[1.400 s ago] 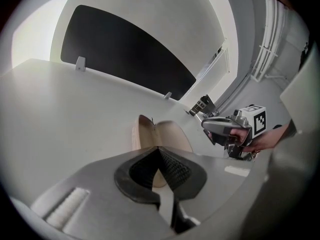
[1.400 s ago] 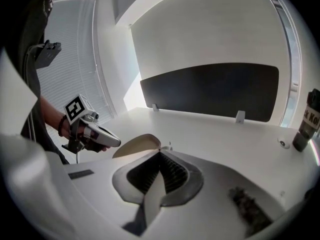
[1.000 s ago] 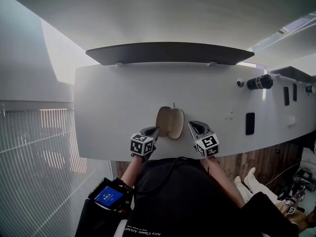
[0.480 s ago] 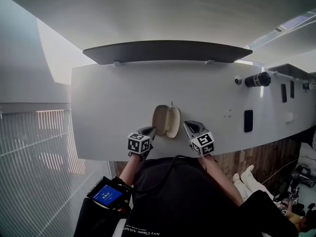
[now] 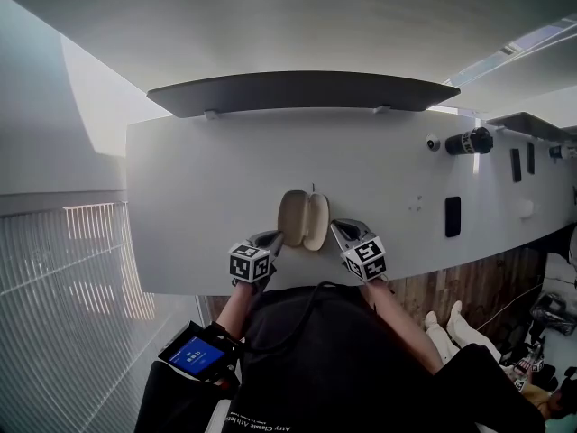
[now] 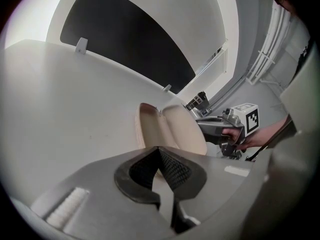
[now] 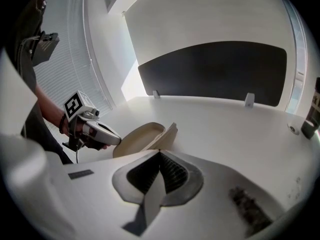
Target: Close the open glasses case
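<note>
Currently your open glasses case (image 5: 306,220) lies on the white table (image 5: 207,179) near its front edge, with its long axis running straight away from you. Its two shells sit side by side along the hinge; the left one lies flat and shows only pale lining, and the right one tilts up (cream-beige, smooth, rounded ends). Your left gripper (image 5: 276,238) and right gripper (image 5: 337,227) flank it, each with jaws clenched together.

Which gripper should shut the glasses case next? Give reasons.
Right, probably. The right gripper, shut, sits just outside the case's raised half; a leftward push would fold it onto the flat half. The left gripper is by the flat half, better for steadying.
</note>
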Motion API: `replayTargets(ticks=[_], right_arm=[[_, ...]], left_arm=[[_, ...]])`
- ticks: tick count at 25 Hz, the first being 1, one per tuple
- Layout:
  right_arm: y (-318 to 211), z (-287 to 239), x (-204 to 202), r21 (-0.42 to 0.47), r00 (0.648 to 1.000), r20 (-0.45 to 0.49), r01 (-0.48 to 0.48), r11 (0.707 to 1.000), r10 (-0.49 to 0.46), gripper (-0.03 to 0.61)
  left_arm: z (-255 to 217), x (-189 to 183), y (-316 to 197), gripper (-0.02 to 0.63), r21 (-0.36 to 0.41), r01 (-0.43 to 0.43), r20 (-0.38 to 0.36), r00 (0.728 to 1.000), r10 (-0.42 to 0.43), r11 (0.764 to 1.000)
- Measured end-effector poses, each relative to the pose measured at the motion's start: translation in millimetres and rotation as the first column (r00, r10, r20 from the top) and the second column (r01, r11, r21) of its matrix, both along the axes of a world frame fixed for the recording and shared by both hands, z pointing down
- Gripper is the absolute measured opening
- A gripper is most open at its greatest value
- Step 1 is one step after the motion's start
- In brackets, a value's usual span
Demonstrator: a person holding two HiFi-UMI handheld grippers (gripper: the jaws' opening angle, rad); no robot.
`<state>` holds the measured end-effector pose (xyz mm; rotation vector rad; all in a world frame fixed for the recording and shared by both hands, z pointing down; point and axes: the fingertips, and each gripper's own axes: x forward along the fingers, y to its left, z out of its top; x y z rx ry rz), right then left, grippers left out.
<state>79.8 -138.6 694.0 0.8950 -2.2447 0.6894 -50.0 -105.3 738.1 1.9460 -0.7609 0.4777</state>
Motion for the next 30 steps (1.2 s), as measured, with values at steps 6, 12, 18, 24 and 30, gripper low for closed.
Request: replayTargets(ticks=[6, 12, 18, 24, 30], right_arm=[[4, 2, -4, -0.021, 1.000, 0.020, -0.004, 1.000, 0.005, 0.005], [4, 11, 1, -0.034, 0.999, -0.034, 0.006, 0.999, -0.008, 0.005], [6, 15, 0, -0.040, 0.999, -0.036, 0.031, 0.999, -0.032, 0.005], [7, 8, -6, -0.031, 0.998, 0.012, 0.064, 0.997, -0.064, 0.005], [8, 0, -16, -0.017, 0.990, 0.050, 0.130, 0.991, -0.129, 0.005]], left_arm=[[-3, 4, 2, 0.059, 0.002, -0.029, -0.049, 0.998, 0.029, 1.000], [-7, 7, 3, 0.090, 0.003, -0.032, -0.079, 0.996, 0.032, 0.999], [-11, 4, 6, 0.103, 0.018, -0.043, -0.089, 0.995, 0.045, 0.999], [-8, -2, 6, 0.103, 0.010, -0.017, -0.078, 0.997, 0.018, 1.000], [-1, -10, 10, 0.095, -0.005, -0.005, -0.067, 0.998, 0.005, 1.000]])
